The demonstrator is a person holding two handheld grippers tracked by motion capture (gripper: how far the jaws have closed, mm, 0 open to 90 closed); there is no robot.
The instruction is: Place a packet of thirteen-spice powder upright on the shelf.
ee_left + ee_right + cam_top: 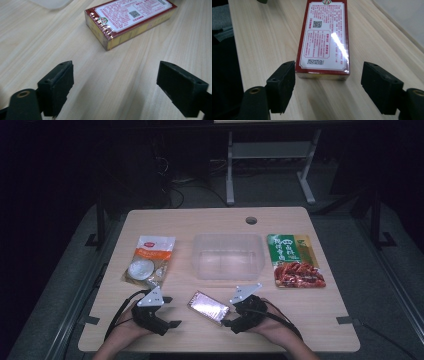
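One box [324, 37] | flat on table; just ahead of right gripper [328, 85]

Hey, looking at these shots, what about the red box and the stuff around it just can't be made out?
- Red box: the small print is too small and partly washed out by glare in the right gripper view; its underside is hidden against the table.
- Red box, left gripper view: its far end is cut off by the top edge.
- White packet: label too small in the high view.
- Clear container: only a corner enters each gripper view.

box [323, 37] far end cut off, print unreadably small
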